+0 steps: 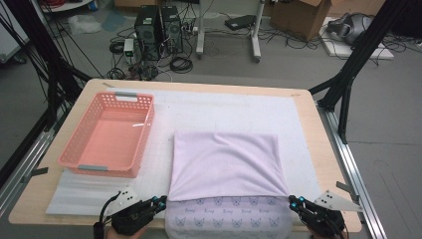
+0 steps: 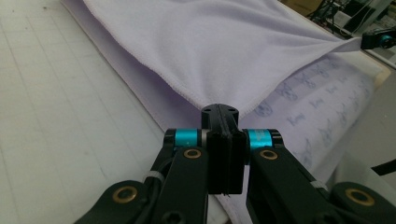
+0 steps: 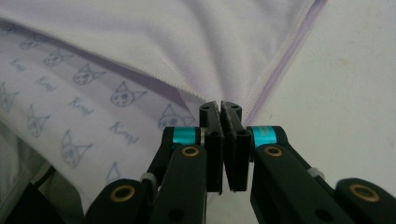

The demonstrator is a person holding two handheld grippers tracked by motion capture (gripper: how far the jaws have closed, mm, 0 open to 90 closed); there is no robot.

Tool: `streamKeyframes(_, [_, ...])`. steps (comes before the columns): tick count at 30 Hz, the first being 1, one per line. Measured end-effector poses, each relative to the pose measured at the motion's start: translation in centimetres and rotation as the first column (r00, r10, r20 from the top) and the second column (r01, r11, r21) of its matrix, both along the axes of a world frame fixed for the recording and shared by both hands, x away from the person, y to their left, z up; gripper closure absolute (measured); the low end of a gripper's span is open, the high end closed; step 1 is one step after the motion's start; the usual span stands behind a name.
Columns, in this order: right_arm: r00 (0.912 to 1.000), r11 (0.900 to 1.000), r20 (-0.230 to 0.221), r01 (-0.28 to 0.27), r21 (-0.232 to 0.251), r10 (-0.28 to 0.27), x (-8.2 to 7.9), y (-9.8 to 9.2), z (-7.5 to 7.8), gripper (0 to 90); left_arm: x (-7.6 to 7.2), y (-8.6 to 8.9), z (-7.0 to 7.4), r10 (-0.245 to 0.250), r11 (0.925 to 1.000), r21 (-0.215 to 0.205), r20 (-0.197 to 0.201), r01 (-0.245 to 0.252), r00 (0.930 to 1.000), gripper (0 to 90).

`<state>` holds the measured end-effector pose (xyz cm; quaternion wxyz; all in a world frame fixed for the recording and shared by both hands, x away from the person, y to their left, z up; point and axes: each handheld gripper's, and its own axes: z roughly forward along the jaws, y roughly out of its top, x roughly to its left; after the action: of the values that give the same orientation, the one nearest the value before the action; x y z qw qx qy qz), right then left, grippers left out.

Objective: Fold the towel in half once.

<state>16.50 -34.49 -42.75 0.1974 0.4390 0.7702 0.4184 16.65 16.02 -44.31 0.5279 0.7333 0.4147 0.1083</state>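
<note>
A lavender towel [image 1: 224, 159] lies on the white mat, its top layer folded over so the plain side faces up. A strip with a cat print [image 1: 229, 215] shows along the near edge. My left gripper [image 1: 161, 200] is shut on the folded layer's near left corner, which runs into the closed jaws in the left gripper view [image 2: 220, 112]. My right gripper [image 1: 294, 201] is shut on the near right corner, and the cloth [image 3: 163, 42] pinches to a point at its tips [image 3: 221, 108]. The right gripper [image 2: 378, 39] also appears far off in the left gripper view.
An empty pink plastic basket [image 1: 145, 132] stands on the left of the mat [image 1: 224, 107]. The wooden table [image 1: 318, 144] ends close on the right. Black frame poles, computers and cables stand on the floor behind.
</note>
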Motion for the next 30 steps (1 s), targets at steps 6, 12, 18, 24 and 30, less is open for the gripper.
streamKeyframes(6, [1.0000,1.000,-0.007,0.004,0.005,-0.004,-1.9,-0.5,0.1,87.9,-2.2,0.7,0.2,-0.003,0.9999,-0.015,-0.007,0.003,1.0000,90.0])
streamKeyframes(12, [0.9996,0.999,-0.023,-0.017,-0.034,0.016,-2.9,-0.4,-0.3,87.7,-2.3,0.9,0.3,0.011,0.9997,-0.022,0.006,-0.010,0.9999,89.9])
streamKeyframes(18, [0.9991,0.999,-0.021,0.036,0.005,-0.036,-2.1,-0.6,-0.6,69.4,-0.2,-0.6,-0.7,0.017,0.9999,0.005,-0.031,-0.016,0.9994,64.8])
streamKeyframes(24, [0.9989,0.998,0.000,0.047,0.037,-0.047,-1.5,-0.4,0.0,68.3,1.8,-2.5,-1.3,0.021,0.9974,0.070,-0.068,-0.016,0.9975,58.2])
streamKeyframes(30, [0.9995,1.000,-0.022,0.021,-0.002,-0.021,-0.1,0.5,-0.6,64.4,1.9,-3.5,-1.4,0.016,0.9837,0.179,-0.015,-0.013,0.9998,81.2])
